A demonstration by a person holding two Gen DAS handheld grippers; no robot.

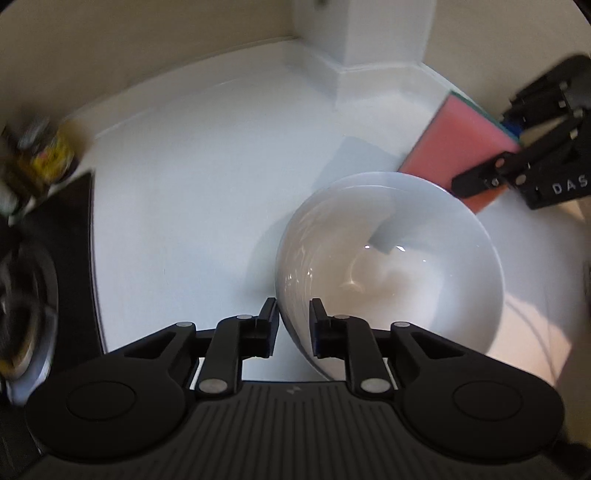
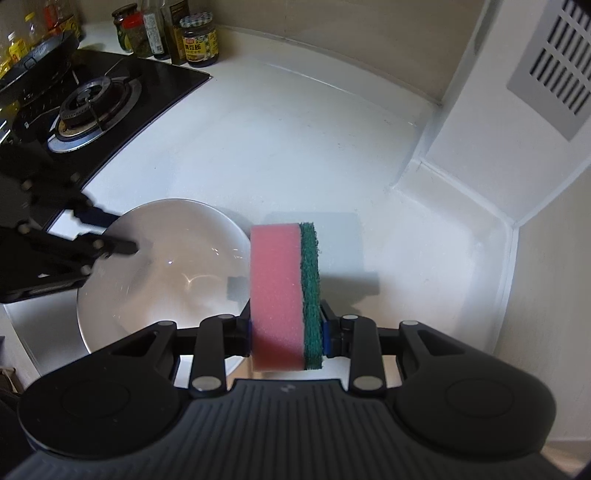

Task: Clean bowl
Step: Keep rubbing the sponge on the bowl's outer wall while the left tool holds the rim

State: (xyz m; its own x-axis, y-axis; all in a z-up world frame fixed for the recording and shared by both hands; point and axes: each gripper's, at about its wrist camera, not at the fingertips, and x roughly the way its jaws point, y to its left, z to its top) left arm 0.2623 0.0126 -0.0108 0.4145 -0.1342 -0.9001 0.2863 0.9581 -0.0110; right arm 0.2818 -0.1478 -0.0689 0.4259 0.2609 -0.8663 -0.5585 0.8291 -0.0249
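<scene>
Bowl (image 1: 391, 273) is the main thing here, a plain white one on the white counter (image 1: 207, 177), and its rim on the near side is pinched between the two fingers of the left gripper (image 1: 293, 325). One finger sits outside the wall, the other inside, so it's clamped on the bowl. From the right wrist view the same bowl (image 2: 162, 266) shows up on the left, with that left gripper (image 2: 107, 230) reaching in from the stove side, one finger over the inside and the other behind the rim.

The right gripper (image 2: 286, 328) is squeezed onto a sponge (image 2: 284, 295), pink foam on the left with the green scrubby layer on the right, standing on edge between the fingers. It's held up just beside the bowl's rim, not inside it, and I can't tell if it touches the rim. In the left view the sponge (image 1: 458, 147) sits just past the far edge of the bowl with the right gripper (image 1: 491, 158) coming in from the right.

Other stuff: black gas stove (image 2: 92, 99) to the left of the bowl, a dark pan (image 2: 33, 62) on its far burner, and a row of jars (image 2: 170, 33) along the wall behind it. A white corner pillar (image 2: 491, 122) with a vent grille (image 2: 550, 66) stands on the right.
</scene>
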